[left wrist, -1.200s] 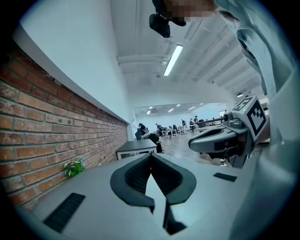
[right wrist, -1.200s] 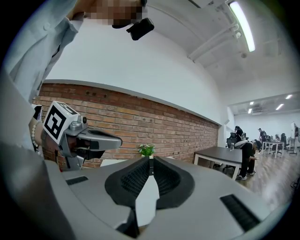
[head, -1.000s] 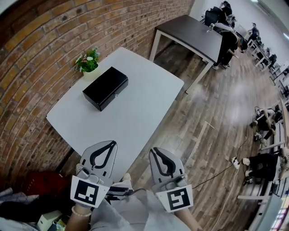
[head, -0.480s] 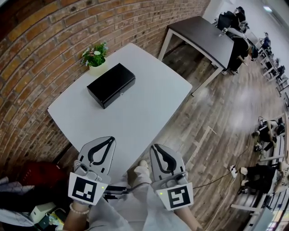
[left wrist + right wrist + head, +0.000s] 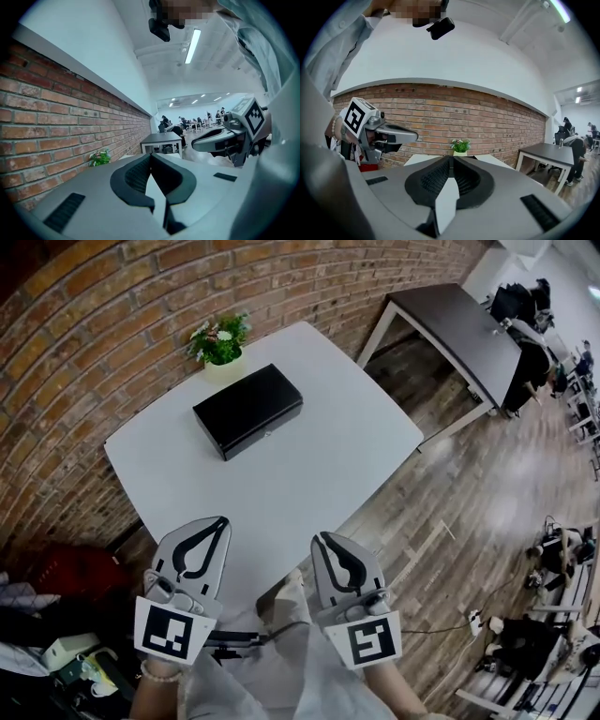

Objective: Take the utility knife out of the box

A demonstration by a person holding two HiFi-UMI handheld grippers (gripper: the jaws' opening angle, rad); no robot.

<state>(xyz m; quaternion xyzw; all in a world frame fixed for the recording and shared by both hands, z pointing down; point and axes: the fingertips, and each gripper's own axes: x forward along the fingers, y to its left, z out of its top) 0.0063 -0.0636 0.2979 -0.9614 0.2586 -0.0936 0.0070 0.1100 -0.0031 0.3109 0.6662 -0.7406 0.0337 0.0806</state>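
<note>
Stood back from the white tabletop, so needed to step closer first. Had to aim for the black box, lying flat and shut near the far side, just in front of a small plant. Would go best slowly: holding the box down with one tool and lifting the lid with the other, at the front by the small shiny catch. Held the left tool and the right tool low near the tabletop's near edge, side by side, well apart from the box, each with jaws pressed together and nothing between them. Needed to open those jaws before any grab. Saw a long, flat, dark box with smooth sides and a closed lid. Could not see the knife at all; most likely lay hidden inside the shut box, so could not tell its look.
</note>
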